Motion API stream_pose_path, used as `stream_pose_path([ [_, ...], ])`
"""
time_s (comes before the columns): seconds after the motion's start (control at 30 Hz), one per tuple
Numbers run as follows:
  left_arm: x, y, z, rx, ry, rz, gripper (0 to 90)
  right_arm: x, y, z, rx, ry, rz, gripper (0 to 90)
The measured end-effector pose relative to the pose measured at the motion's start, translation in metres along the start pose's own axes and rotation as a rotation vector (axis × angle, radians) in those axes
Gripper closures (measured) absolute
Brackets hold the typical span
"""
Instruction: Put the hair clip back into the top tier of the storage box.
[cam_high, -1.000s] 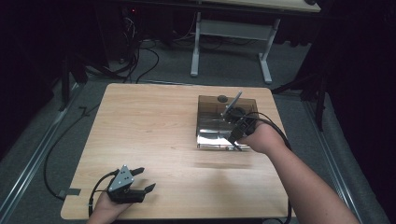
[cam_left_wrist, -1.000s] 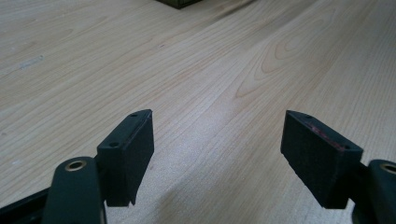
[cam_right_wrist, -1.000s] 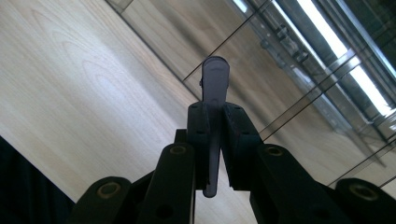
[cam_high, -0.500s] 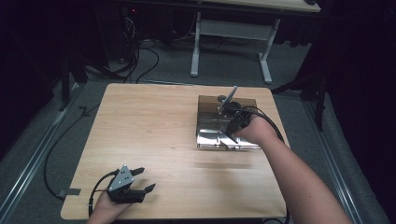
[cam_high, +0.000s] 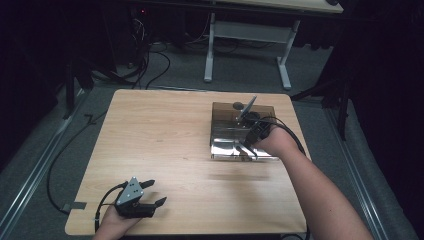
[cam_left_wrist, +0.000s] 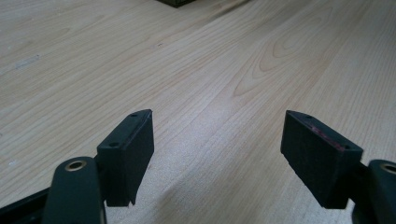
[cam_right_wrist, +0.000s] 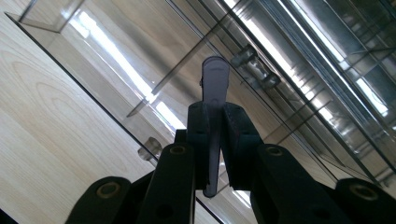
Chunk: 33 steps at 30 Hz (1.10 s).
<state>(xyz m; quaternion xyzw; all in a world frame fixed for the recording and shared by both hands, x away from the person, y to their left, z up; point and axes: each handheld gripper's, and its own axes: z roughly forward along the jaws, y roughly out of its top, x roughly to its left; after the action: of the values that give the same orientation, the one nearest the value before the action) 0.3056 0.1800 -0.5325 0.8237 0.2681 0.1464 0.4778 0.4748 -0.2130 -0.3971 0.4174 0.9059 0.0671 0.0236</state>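
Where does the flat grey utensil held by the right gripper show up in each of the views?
High view: grey utensil right of centre, over the clear box.
Right gripper view: utensil at centre, clamped by the right gripper.
Left gripper view: absent.
Shared landmark: the clear box.

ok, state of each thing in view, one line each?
left tool: jaws wide open, nothing between them, low over the bare table near its front edge.
right tool: shut on flat grey piece, over the clear box.
flat grey piece: clamped between the pads, its rounded tip sticking out past them.
clear box: on the table, top looks open; contents unclear.
table: light wood, bare around the left tool.
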Motion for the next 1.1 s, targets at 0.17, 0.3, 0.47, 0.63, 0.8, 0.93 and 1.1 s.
stream_pose_path([
  [0.17, 0.000, 0.000, 0.000, 0.001, 0.001, 0.000, 26.2, 0.001, 0.000, 0.003, -0.003, 0.006, -0.001, 82.3],
  [0.3, 0.000, 0.000, 0.000, 0.001, 0.000, 0.001, 26.2, 0.001, 0.000, 0.008, 0.003, 0.007, -0.023, 82.3],
  [0.47, 0.000, 0.000, 0.000, 0.001, -0.001, 0.001, 26.2, 0.003, 0.001, 0.018, 0.015, 0.010, -0.024, 82.2],
  [0.63, 0.000, 0.000, 0.000, 0.001, -0.002, 0.001, 26.2, 0.005, 0.003, 0.022, 0.023, 0.005, -0.018, 82.2],
  [0.8, 0.000, 0.000, 0.000, 0.001, -0.002, 0.000, 26.2, 0.004, 0.005, 0.023, 0.016, 0.001, -0.016, 82.2],
  [0.93, 0.000, 0.000, 0.000, 0.001, -0.001, 0.001, 26.2, 0.004, 0.006, 0.023, 0.022, -0.003, -0.023, 82.1],
  [1.1, 0.000, 0.000, 0.000, 0.001, -0.002, 0.000, 26.2, 0.005, 0.006, 0.023, 0.019, -0.003, -0.016, 82.0],
])
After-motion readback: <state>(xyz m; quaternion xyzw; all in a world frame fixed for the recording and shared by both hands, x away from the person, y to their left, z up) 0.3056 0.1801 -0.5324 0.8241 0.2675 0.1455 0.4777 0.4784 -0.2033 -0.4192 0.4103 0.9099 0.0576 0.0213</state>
